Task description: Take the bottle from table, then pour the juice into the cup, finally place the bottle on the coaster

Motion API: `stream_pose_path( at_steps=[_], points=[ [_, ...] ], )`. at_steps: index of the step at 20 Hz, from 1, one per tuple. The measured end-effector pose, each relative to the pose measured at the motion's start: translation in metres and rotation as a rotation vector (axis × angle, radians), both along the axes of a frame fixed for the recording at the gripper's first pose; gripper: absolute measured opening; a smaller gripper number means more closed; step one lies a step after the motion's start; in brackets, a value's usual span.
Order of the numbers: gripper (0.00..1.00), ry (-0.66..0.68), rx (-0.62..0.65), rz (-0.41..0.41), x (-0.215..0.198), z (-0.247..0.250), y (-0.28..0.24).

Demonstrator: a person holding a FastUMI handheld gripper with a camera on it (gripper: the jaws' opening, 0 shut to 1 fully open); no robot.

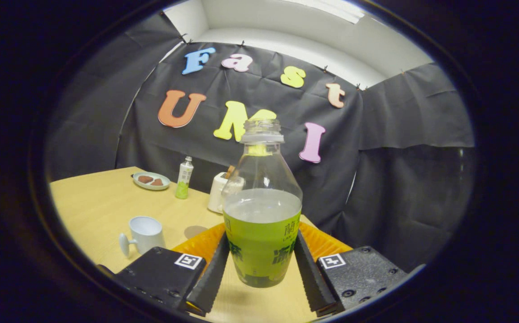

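I find my gripper (261, 269) clamped on the uncapped bottle (261, 224), both fingers pressed to its green label; the bottle's base is clear of the table (93, 206). An orange coaster (205, 242) lies behind it, with the white cup (145, 233) nearby on the table.

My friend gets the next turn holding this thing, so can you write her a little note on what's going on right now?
Claw: both fingers press on the sides of the bottle, which stands upright with its cap off and juice about halfway up.
Cup: white, on the table off to the left of the fingers, upright. I cannot tell if there is juice in it.
Coaster: orange, showing behind the bottle on both sides.
Done: bottle gripped.
Left: whether pouring has happened is unclear from here; if not, pour into the cup, then set the bottle on the coaster and let go.
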State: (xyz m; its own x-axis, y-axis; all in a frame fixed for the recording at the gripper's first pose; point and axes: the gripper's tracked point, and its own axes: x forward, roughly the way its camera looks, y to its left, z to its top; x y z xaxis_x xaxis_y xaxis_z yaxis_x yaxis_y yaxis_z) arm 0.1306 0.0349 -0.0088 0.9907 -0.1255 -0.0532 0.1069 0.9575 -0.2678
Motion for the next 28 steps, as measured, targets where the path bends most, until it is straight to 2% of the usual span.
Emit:
stream_pose_path(
  at_steps=[5,8,12,16,22,28],
  points=[
    [0.80,0.005,0.055,-0.024,-0.021,0.022,-0.002],
    [0.80,-0.006,0.035,-0.029,-0.025,0.036,-0.005],
    [0.80,-0.001,-0.051,-0.075,-0.017,0.052,-0.016],
    [0.80,0.023,-0.177,-0.078,0.007,0.057,-0.010],
    [0.80,0.063,-0.464,-0.153,0.042,0.044,-0.013],
    [0.81,0.104,-0.594,-0.163,0.066,0.011,0.000]
  ],
)
